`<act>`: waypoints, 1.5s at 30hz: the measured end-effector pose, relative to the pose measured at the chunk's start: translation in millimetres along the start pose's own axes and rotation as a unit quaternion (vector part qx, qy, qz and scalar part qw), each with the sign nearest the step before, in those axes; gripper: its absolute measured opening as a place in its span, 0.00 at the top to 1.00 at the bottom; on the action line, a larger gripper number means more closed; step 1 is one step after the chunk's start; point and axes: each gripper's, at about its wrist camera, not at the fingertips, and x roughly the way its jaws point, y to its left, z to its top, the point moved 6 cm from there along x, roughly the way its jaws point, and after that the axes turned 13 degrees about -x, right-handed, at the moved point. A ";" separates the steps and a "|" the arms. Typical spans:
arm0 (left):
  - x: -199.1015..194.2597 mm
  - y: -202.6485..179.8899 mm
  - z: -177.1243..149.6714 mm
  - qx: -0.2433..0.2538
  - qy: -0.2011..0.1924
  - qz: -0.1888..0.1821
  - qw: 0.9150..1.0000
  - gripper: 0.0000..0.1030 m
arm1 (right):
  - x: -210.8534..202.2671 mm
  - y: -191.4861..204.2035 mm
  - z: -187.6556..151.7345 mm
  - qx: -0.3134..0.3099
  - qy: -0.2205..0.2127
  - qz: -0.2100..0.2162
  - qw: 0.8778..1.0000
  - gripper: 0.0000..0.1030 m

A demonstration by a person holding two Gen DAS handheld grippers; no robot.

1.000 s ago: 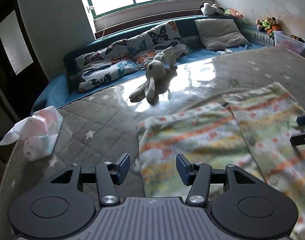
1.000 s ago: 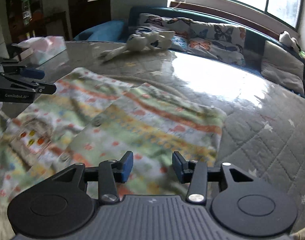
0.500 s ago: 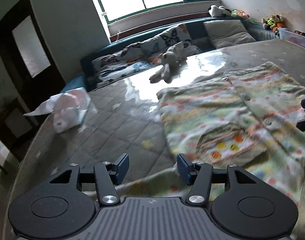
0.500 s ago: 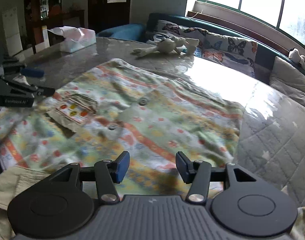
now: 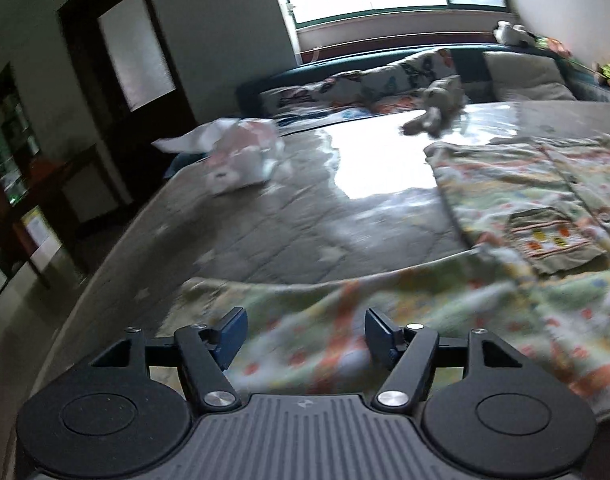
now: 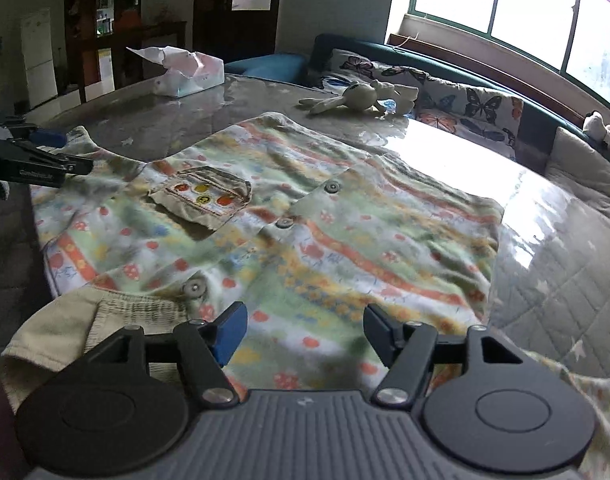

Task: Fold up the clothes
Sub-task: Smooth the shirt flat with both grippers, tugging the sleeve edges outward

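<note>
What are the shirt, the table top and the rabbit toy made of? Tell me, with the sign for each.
Shirt: soft woven or flannel-like cotton, matte; it wrinkles and drapes, with a sewn pocket and plastic-looking buttons.
Table top: probably a clear glossy sheet, glass or plastic, over a quilted star-print cloth; it mirrors the window glare.
Rabbit toy: plush fabric, apparently stuffed; limp ears and limbs, fuzzy dull surface.

Both grippers hung low with jaws spread wide.
The left gripper (image 5: 305, 330) gripped nothing; the right gripper (image 6: 305, 328) did likewise, with the left one off to its left.
</note>
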 end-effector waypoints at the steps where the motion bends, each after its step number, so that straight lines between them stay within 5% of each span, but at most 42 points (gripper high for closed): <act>1: 0.5 8.4 -1.1 -0.008 0.001 0.010 1.000 0.34 | -1.3 0.8 -1.2 0.003 -0.001 0.001 1.000 0.36; 10: 9.0 73.8 -0.5 -0.096 0.012 0.073 0.993 0.36 | -6.1 0.9 -7.0 0.015 -0.004 -0.001 1.000 0.27; 13: 14.2 85.9 1.4 -0.116 0.020 0.074 0.990 0.57 | -7.0 0.0 -8.4 0.019 -0.005 -0.002 1.000 0.26; 15: 16.6 88.8 2.4 -0.117 0.019 0.072 0.990 0.81 | -7.7 -0.4 -9.4 0.020 -0.005 -0.002 1.000 0.26; 19: 26.0 92.0 3.7 -0.092 0.009 0.105 0.990 0.94 | -8.9 -2.8 -11.2 0.024 -0.006 -0.004 1.000 0.25; 22: 29.2 95.2 5.6 -0.092 0.008 0.111 0.989 0.93 | -12.4 -6.5 -13.7 0.033 -0.009 -0.009 0.999 0.25; 29: 12.1 84.5 11.4 -0.100 0.003 0.095 0.990 0.87 | -26.5 -13.9 -25.4 0.048 -0.010 -0.020 0.999 0.24; 32: -1.5 64.7 14.3 -0.098 0.000 0.071 0.993 0.55 | -30.3 -13.8 -32.7 0.046 -0.004 -0.024 0.999 0.24; 38: -28.6 7.4 13.3 -0.060 -0.002 -0.008 0.998 0.27 | -41.7 -19.2 -44.3 0.060 -0.008 -0.031 0.998 0.23; 45: -49.6 -61.4 14.4 -0.013 -0.007 -0.092 0.996 0.20 | -54.5 -31.7 -54.1 0.081 -0.019 -0.045 0.996 0.24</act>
